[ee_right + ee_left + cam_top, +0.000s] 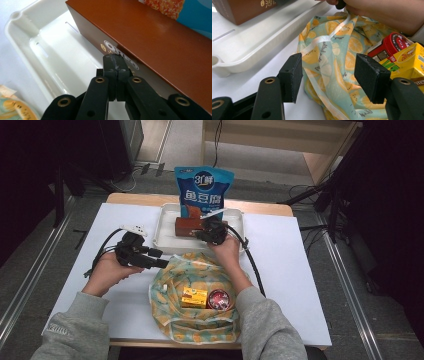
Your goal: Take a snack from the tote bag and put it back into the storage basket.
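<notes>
A brown box [187, 226] lies in the white tray [165, 232] at the back of the table, with a blue snack bag [202, 190] standing behind it. My right gripper [212, 231] is over the tray at the box's right end. In the right gripper view its jaws [115, 66] are shut with nothing between them, their tips right at the box's printed side [150, 42]. My left gripper [159, 260] sits open at the left edge of a fruit-print cloth bag [197, 295]. The bag's fabric [329, 57] lies between and beyond the left pads [292, 75].
Inside the cloth bag lie a yellow carton [194, 297] and a red-lidded jar [219, 299]; both also appear in the left gripper view, the jar [390, 46] and the carton [409, 62]. Cables trail from both grippers across the white table [290, 270].
</notes>
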Motion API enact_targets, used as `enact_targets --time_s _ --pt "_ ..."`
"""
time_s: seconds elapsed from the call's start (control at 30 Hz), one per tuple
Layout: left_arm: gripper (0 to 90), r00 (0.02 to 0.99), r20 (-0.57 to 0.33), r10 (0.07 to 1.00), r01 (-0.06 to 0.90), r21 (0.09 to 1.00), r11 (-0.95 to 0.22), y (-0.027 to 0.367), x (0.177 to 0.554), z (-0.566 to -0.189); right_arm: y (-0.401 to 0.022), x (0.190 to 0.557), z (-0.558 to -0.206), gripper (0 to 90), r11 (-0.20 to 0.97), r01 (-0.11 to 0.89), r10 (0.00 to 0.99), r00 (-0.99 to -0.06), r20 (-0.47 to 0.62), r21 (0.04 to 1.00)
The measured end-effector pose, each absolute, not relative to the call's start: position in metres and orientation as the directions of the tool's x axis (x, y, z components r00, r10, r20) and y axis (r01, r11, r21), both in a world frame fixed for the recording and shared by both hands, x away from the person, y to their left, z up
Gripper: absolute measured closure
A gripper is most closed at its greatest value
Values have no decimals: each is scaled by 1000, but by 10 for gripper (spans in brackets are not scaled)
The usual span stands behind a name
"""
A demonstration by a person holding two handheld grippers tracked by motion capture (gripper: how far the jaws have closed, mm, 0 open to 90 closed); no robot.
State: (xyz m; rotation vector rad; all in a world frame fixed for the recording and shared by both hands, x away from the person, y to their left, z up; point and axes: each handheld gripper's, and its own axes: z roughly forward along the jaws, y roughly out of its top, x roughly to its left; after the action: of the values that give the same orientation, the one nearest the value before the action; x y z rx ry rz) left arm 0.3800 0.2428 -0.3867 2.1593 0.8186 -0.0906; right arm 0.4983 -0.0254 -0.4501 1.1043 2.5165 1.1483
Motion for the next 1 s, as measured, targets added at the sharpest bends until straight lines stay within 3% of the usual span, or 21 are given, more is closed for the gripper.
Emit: enact_targets --time_s 0.67,1.0 --pt "403 796 -321 513 573 675 -465 239 378 -385 -32 505 -450 900 403 586 702 -691 174 703" --pt "402 801 -319 507 565 684 -461 238 376 -380 -39 501 -440 843 381 592 680 -700 219 710"
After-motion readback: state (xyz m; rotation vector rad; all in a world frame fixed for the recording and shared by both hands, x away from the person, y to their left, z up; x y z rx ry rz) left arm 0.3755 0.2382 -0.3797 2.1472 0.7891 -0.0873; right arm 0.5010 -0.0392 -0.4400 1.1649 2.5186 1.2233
